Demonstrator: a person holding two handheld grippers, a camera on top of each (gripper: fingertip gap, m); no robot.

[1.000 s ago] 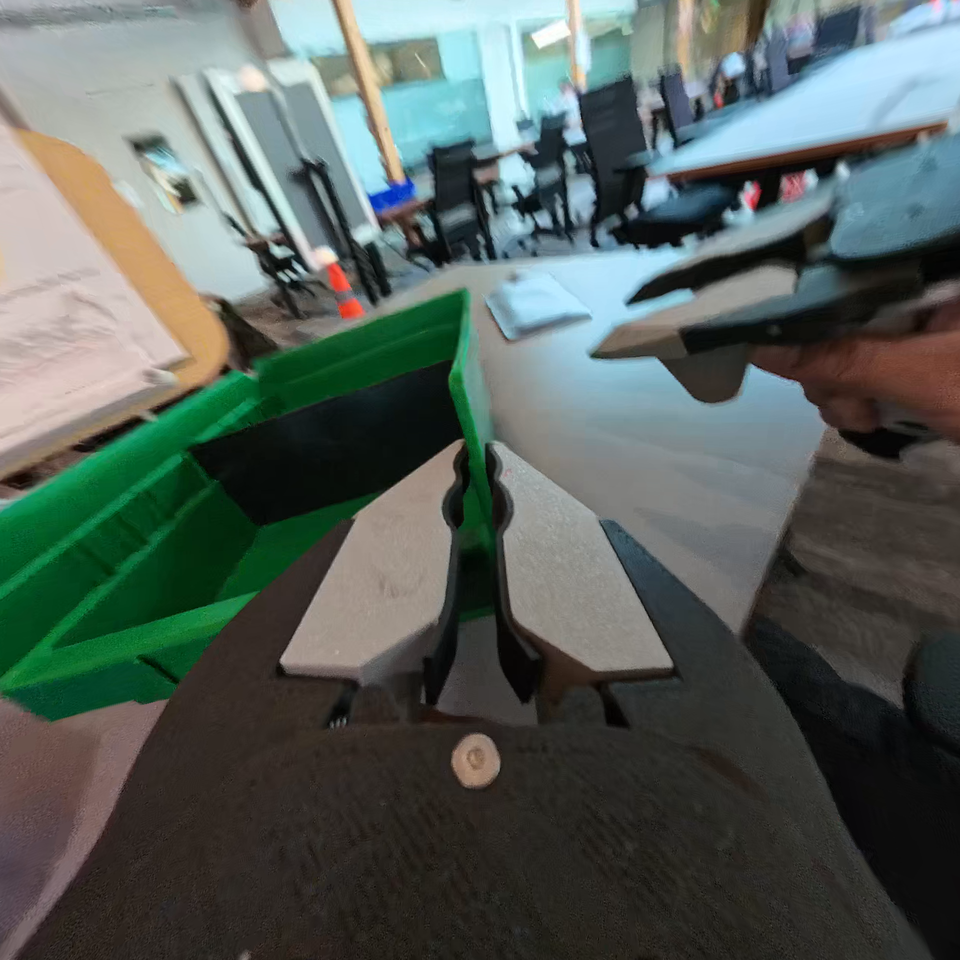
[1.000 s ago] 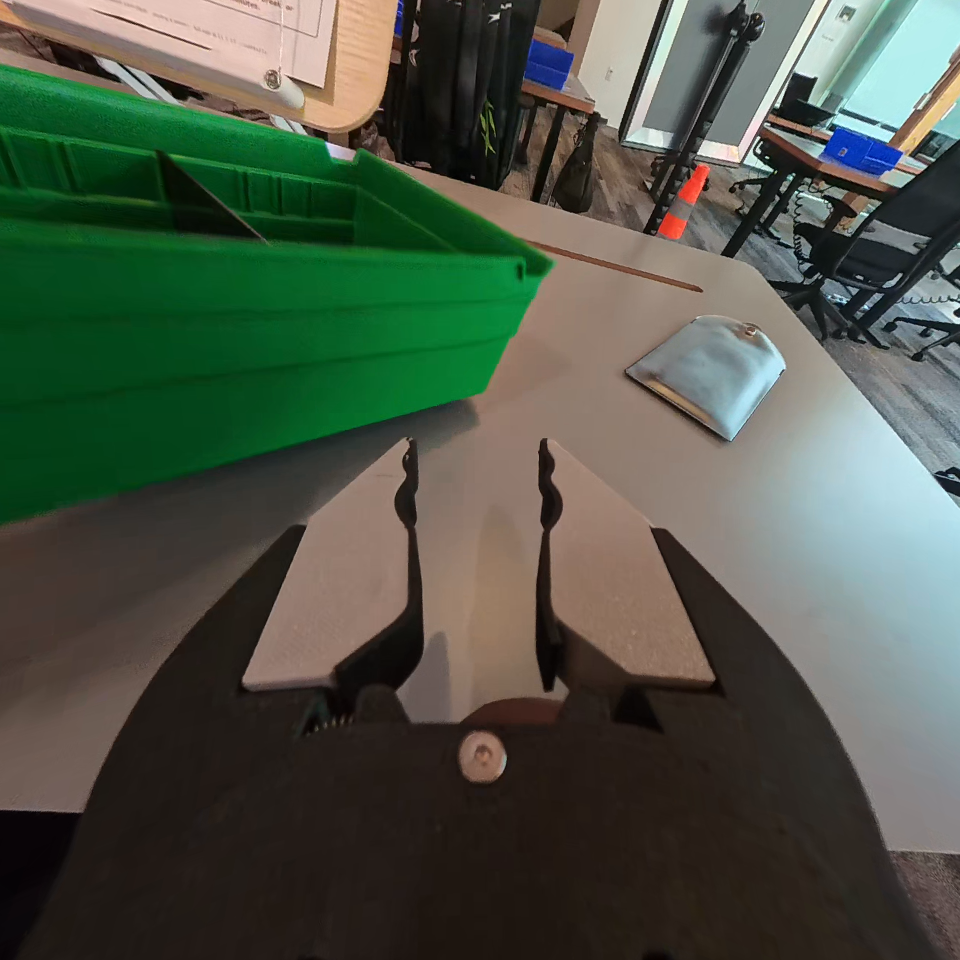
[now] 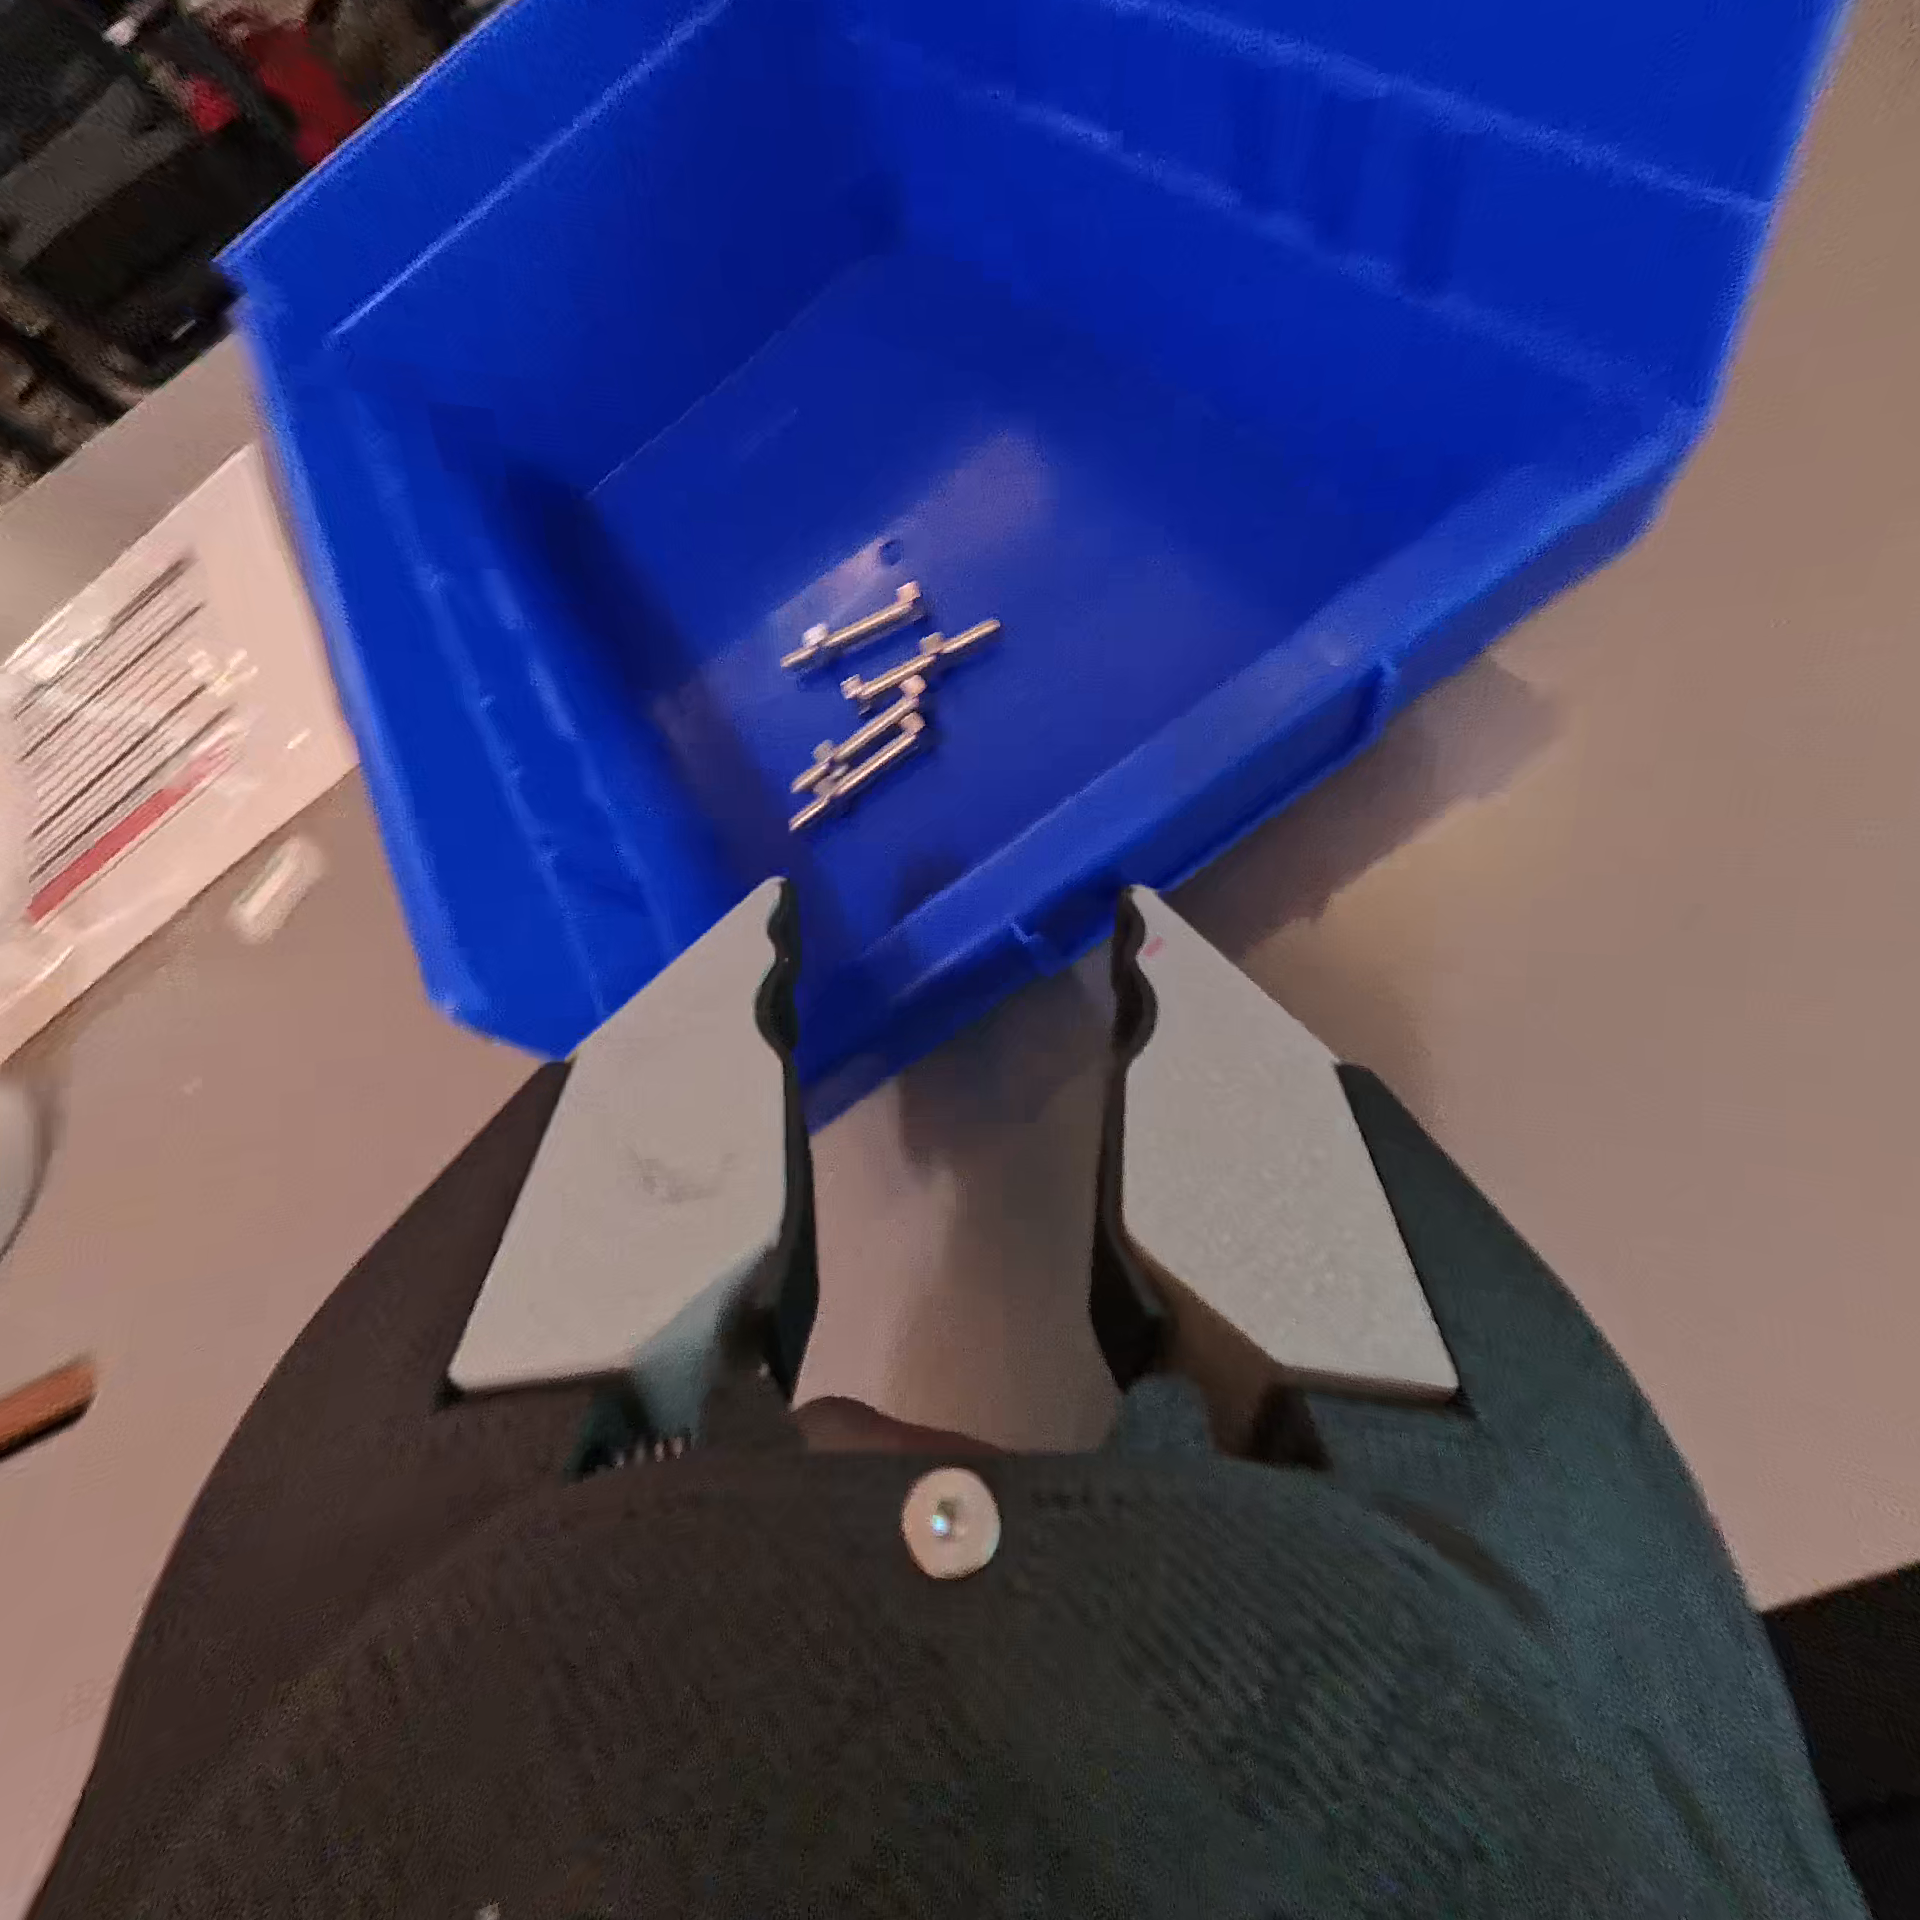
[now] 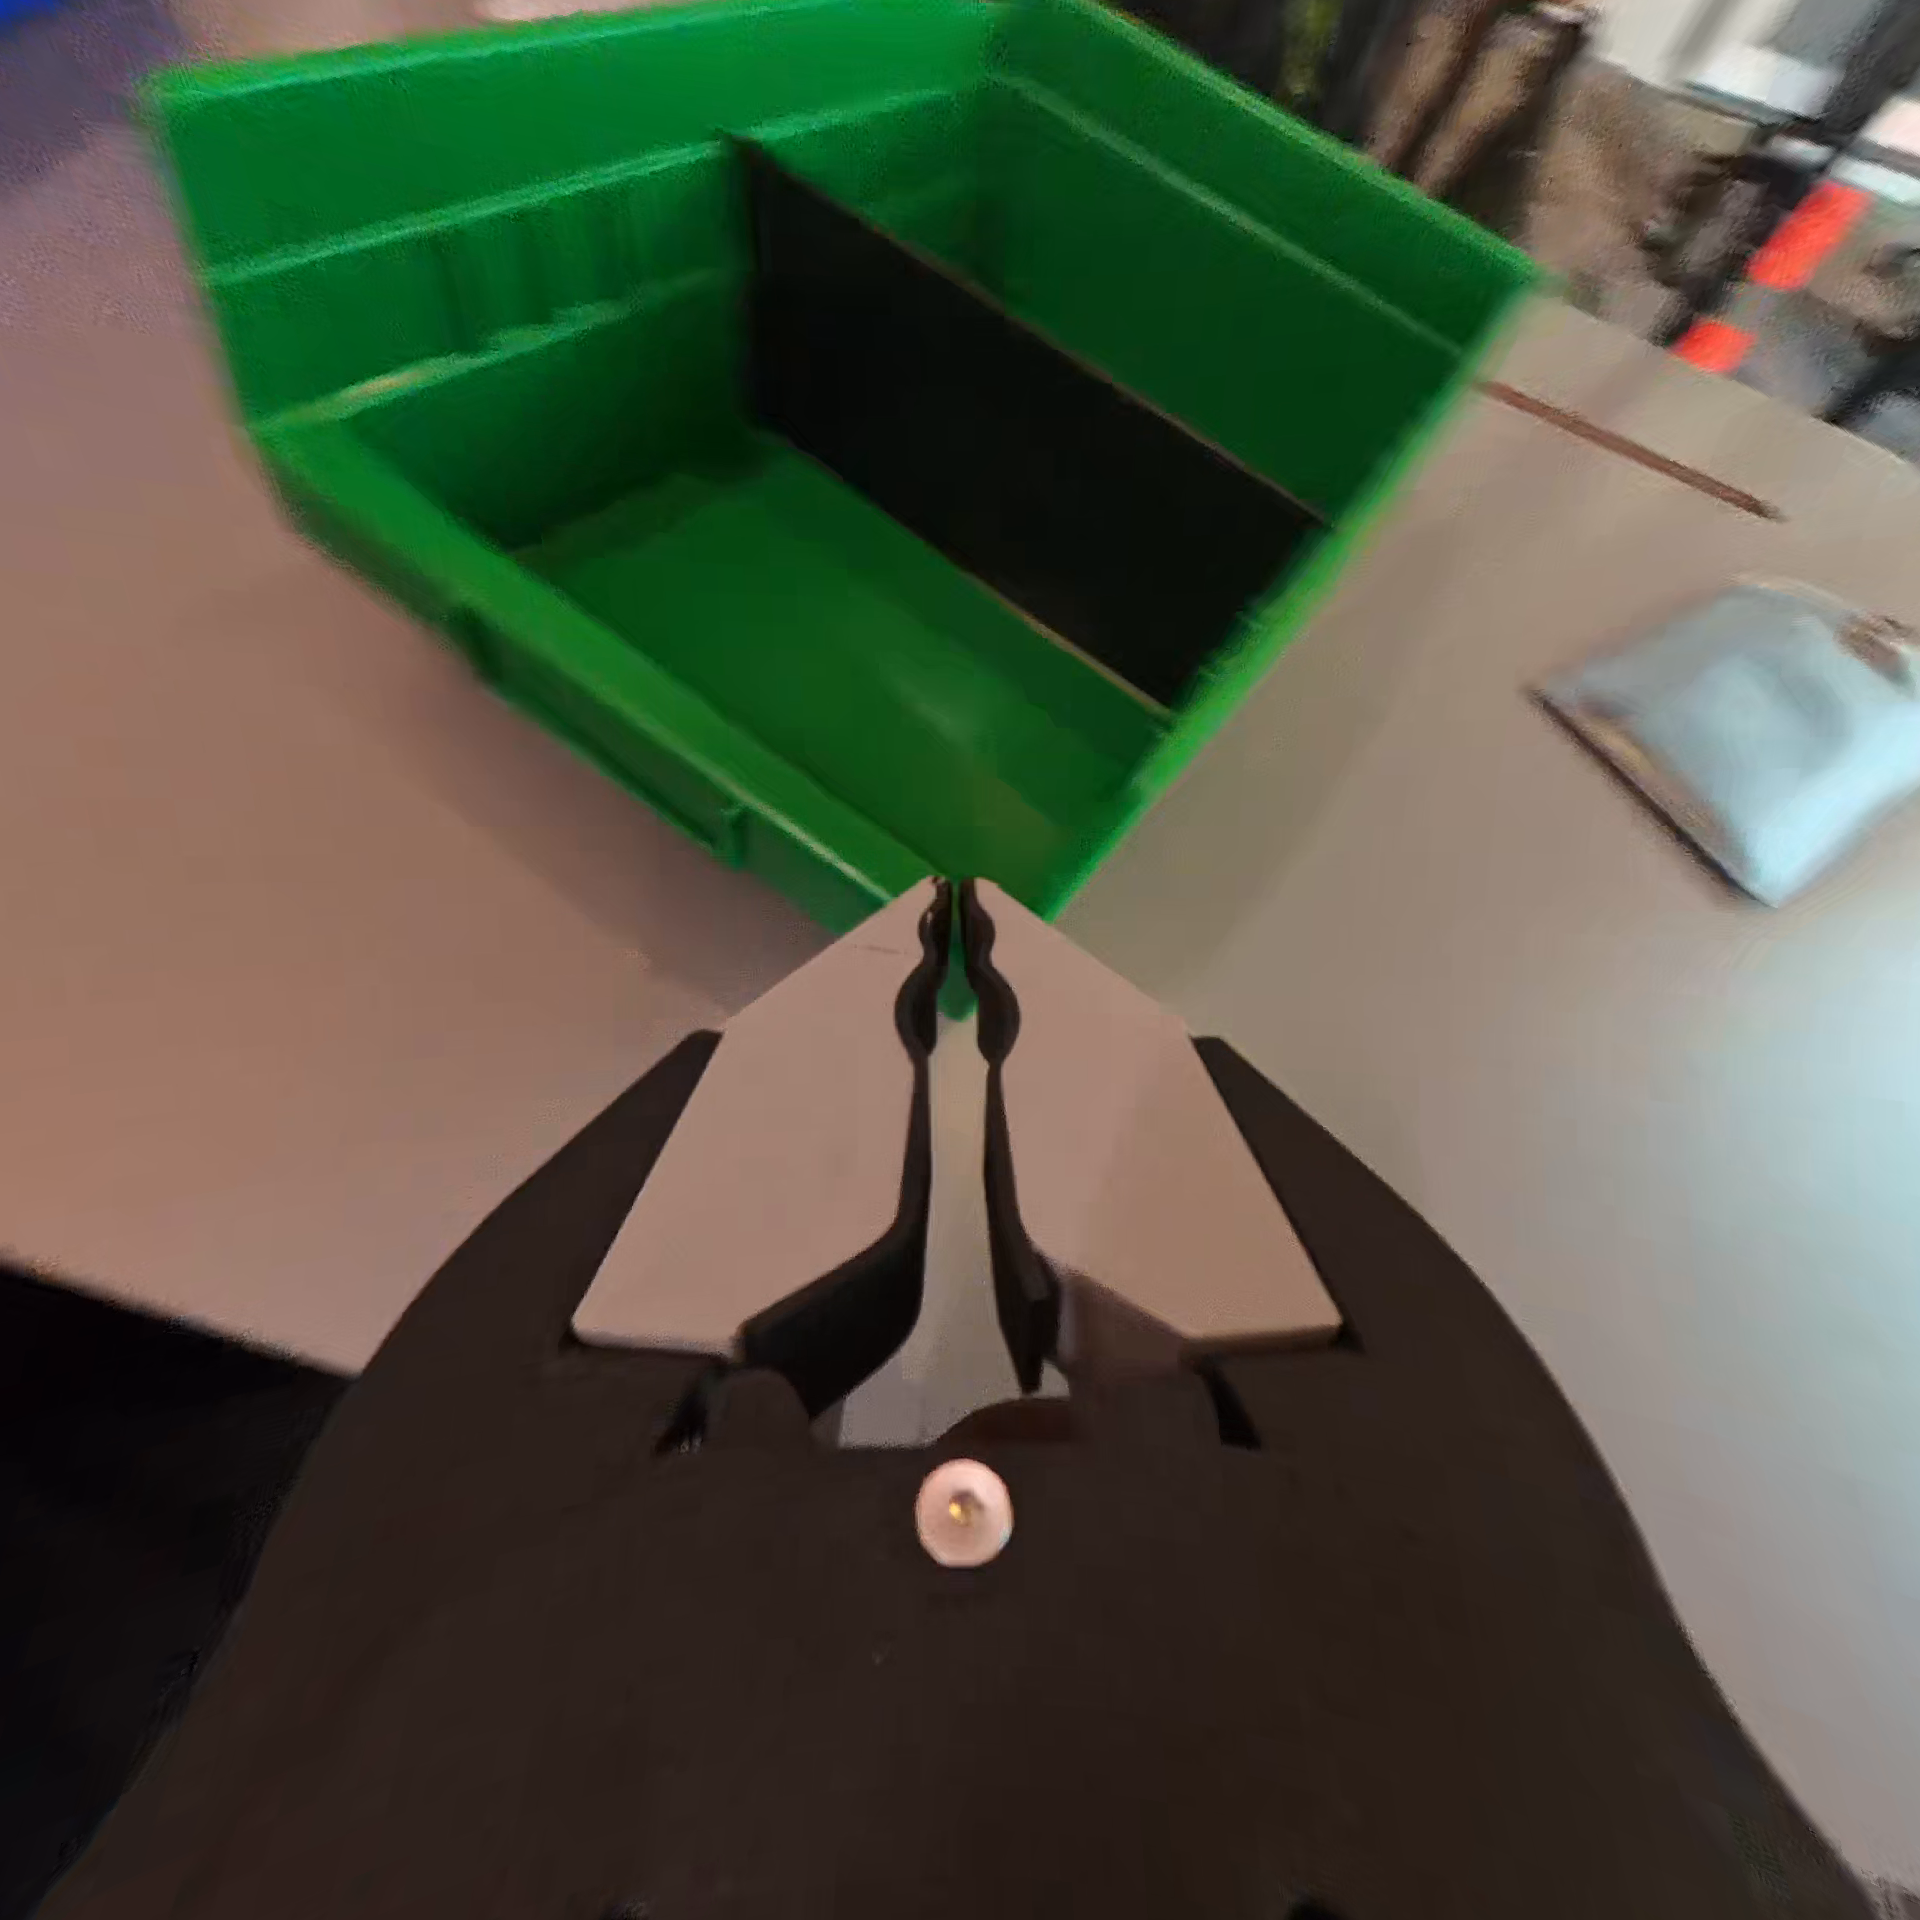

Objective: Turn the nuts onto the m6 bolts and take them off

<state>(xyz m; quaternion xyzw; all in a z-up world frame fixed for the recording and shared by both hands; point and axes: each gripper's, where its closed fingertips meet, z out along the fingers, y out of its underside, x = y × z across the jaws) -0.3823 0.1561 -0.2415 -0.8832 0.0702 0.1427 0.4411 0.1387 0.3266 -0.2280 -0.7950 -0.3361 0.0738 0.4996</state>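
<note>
So our left gripper (image 3: 951, 935) has its fingers spread wide with nothing between them, hanging over the near wall of a blue bin (image 3: 582, 312) that sits on the tabletop (image 3: 1662, 935). The bolts (image 3: 883, 707) are lying in a loose little cluster on the bin floor, roughly in the middle, a few of them touching; it's too blurry for us to say whether nuts are on them. A sheet in a plastic sleeve (image 3: 135, 748) lies flat beside the bin toward the table's left edge.

Our right gripper (image 4: 957, 896) has its fingers pressed nearly together at the tips, holding nothing, right at the near corner of a green bin (image 4: 416, 177). A black divider (image 4: 987, 416) splits that bin in two. A silvery pouch (image 4: 1756, 727) rests near the table's right edge, well apart from it.
</note>
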